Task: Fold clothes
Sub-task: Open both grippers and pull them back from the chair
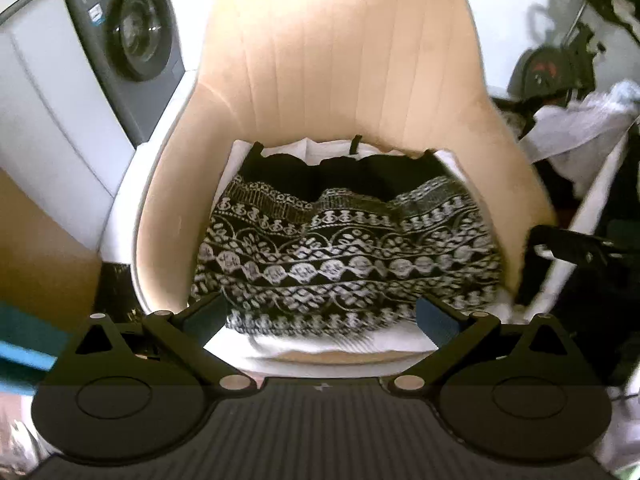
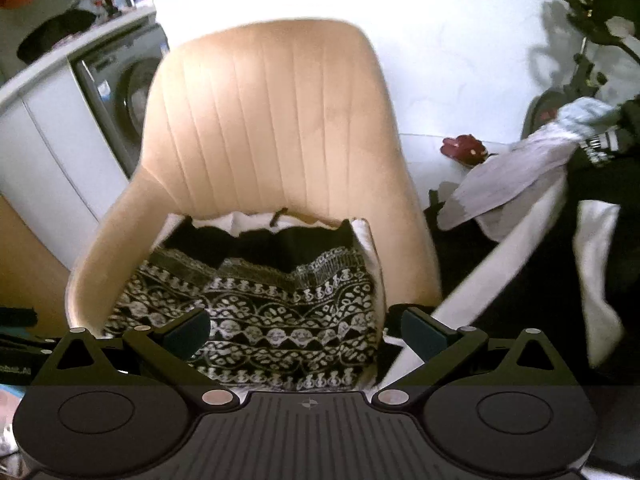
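Patterned black-and-white garment (image 1: pixel 344 252) lies folded on the seat of a peach upholstered chair (image 1: pixel 340 60), seen from the left wrist camera. It rests on a white folded layer (image 1: pixel 320 344) whose edges show around it, and it sits just ahead of the left gripper (image 1: pixel 320 312), filling the space between and beyond the two jaws. The jaws stand released, spread wide, holding nothing; their blue pads flank the near edge of the garment, though whether they touch the cloth is hard to tell through the blur. Beyond the left jaw stands a grey washing machine (image 1: pixel 132 40). Beyond the right jaw, a heap of pale laundry (image 1: pixel 580 124) lies off the chair's side.

From the right wrist camera, the same garment (image 2: pixel 256 312) lies ahead of the right gripper (image 2: pixel 306 330), mostly between the jaws and toward the left one. These jaws are also released and wide apart, gripping nothing. The chair back (image 2: pixel 272 120) rises straight ahead. The washing machine (image 2: pixel 124 92) is far beyond the left jaw. Beyond the right jaw, pale clothing (image 2: pixel 516 168) drapes over a white edge, with a small dark red object (image 2: pixel 464 148) near it.
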A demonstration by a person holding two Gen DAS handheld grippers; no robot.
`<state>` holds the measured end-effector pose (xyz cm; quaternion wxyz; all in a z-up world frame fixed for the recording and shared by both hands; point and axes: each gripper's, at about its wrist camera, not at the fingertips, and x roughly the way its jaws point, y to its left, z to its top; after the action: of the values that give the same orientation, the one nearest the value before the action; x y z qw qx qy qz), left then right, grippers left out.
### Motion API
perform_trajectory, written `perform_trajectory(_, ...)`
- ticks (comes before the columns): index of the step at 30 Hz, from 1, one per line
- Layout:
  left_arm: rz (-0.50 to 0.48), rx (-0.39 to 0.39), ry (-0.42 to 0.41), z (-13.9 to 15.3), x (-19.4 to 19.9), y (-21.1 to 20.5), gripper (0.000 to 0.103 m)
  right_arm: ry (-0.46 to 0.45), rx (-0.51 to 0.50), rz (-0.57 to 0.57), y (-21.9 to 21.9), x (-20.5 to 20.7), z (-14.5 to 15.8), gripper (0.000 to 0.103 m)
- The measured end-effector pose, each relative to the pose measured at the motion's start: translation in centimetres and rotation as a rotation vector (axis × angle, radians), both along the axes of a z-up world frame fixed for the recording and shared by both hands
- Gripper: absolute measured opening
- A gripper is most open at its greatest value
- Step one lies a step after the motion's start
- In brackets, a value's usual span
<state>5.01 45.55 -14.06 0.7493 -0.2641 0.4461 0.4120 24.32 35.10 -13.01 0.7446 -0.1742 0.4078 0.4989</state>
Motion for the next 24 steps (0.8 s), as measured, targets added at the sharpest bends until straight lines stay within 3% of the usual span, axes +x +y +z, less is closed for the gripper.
perform_trajectory(6, -0.034, 0.04, 0.015, 2.7, -1.6, -2.4, 0.103, -0.029, 0.009, -0.011, -2.6, -2.7, 2.7, 0.102)
perform_trajectory(11, -0.044, -0.006, -0.026, 2.9, -4.2, -2.7, 0.103, -0.042, 0.007, -0.087, -4.7, -6.1, 3.3, 0.102)
perform_trajectory(24, -0.156, 0.016, -0.018, 4.5, -11.6, -5.6, 0.103, -0.107, -0.023, -0.225, -8.7, -15.4, 4.8, 0.102)
